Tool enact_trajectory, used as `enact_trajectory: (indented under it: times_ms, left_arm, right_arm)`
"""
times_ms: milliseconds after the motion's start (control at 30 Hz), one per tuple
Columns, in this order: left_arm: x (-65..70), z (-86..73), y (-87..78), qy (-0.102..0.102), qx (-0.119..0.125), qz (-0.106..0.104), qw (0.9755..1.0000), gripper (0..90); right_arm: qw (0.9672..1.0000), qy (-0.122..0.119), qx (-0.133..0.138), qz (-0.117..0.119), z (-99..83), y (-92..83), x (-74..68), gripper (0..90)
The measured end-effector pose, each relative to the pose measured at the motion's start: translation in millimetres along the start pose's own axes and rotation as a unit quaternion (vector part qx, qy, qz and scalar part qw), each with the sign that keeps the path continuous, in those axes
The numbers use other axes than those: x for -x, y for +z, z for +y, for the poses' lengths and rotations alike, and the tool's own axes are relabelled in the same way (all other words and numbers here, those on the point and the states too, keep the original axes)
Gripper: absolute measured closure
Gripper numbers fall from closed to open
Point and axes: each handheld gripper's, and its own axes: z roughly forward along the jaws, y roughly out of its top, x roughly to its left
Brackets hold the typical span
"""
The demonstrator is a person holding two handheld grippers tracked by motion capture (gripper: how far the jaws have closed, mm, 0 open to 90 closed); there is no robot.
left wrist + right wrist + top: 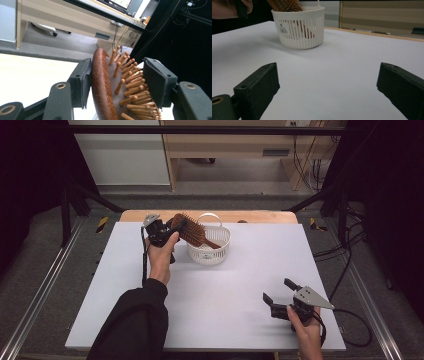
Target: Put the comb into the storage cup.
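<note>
I am holding the brown wooden paddle hairbrush with peg bristles (189,229) in my left gripper (167,231), its head sitting between the two black jaws: one pad is lying against the smooth wooden back, the other against the bristle side. The jaws are fairly narrow, though from the left gripper view I cannot tell for sure whether the pads are pressing or just bracketing the head. The brush is hanging tilted over the small white slatted plastic basket with a loop handle (209,251), its handle end pointing down inside, probably so it can slide in and lean on the rim rather than tip out. The basket is standing near the far edge of the white tabletop (240,275), just beside my left hand. My right gripper (280,296) is waiting well apart, near my side of the table, its jaws spread wide with nothing between them, likely kept clear so it doesn't get in the way.
</note>
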Motion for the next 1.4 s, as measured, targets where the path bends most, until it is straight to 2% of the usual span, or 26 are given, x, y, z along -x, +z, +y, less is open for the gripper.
enact_trajectory:
  times_ms: [667, 1400]
  left_arm:
    - [-1.6, -0.4, -1.0, 0.008, 0.000, 0.005, 1.0000, 36.3]
    - [-1.7, 0.7, -2.2, 0.012, 0.012, 0.009, 0.9998, 24.0]
  right_arm:
    - [1.0000, -0.001, -0.001, 0.000, -0.6, 1.1, -0.2, 4.4]
    - [1.0000, 0.002, -0.004, 0.004, -0.7, 1.5, -1.2, 4.3]
